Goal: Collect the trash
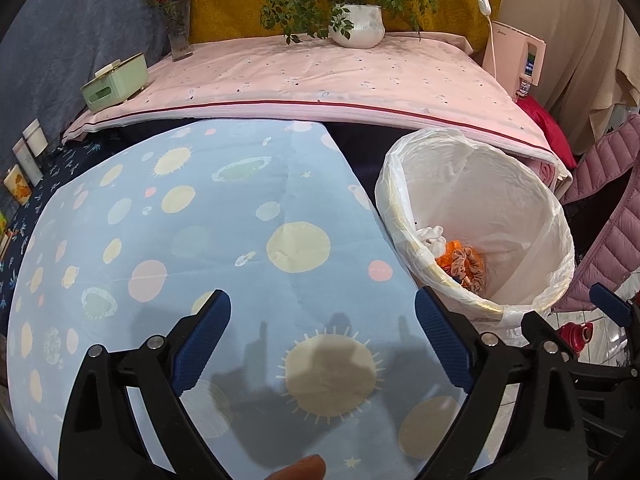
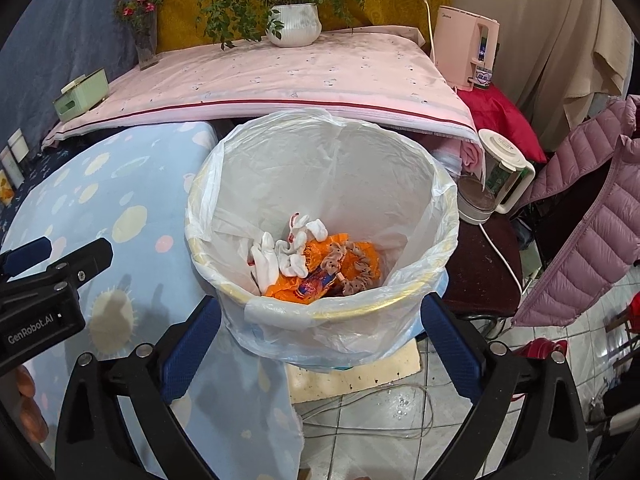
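Blue-padded right claw (image 2: pixel 320 344) stands released, fingers spread wide at either side of the trash bin (image 2: pixel 320 312), nothing between them. Left claw (image 1: pixel 322 344) is likewise released, empty over the spotted blue tabletop (image 1: pixel 200 220). Trash sits at the bin's bottom: white socks (image 2: pixel 280 256), an orange wrapper (image 2: pixel 316 284), and what may be a scrunchie (image 2: pixel 356 272) toward 3 o'clock.

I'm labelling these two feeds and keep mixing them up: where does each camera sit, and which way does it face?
Left wrist: on the left gripper, angled down at the blue tablecloth; own open fingers show.
Right wrist: on the right gripper, angled down into the lined bin; open fingers show, a hand at left.
Shared: bin, tablecloth, potted plant.
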{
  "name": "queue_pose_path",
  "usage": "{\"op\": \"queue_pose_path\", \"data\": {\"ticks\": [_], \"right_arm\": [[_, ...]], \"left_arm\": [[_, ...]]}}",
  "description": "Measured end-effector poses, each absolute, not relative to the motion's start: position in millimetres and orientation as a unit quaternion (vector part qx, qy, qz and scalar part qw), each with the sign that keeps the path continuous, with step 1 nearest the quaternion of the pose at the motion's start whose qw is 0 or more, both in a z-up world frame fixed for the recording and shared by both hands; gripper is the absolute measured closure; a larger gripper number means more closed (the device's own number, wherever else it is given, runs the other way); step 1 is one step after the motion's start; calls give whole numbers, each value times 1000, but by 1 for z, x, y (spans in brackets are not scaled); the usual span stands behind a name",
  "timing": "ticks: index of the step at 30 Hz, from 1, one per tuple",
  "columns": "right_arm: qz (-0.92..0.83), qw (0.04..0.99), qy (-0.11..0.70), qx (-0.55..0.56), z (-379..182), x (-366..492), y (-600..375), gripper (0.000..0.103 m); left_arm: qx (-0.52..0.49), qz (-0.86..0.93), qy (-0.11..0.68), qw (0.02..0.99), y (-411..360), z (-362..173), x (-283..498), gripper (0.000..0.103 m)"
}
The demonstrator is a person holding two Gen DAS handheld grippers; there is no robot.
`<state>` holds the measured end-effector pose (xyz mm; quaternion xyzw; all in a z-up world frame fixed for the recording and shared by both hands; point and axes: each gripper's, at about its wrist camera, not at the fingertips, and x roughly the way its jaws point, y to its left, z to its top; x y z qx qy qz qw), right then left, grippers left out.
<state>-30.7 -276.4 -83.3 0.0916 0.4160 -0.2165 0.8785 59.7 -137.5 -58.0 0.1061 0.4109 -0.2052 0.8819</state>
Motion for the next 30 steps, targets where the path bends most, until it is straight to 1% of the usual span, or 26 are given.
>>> {"op": "queue_pose_path", "data": {"ticks": [10, 30], "right_arm": [[-218, 878, 417, 86, -82, -36, -276, 7], [-223, 872, 429, 79, -79, -48, -274, 7]], "left_arm": [[108, -204, 414, 880, -142, -61, 56, 12], [115, -209, 431, 870, -148, -62, 43, 11]]}}
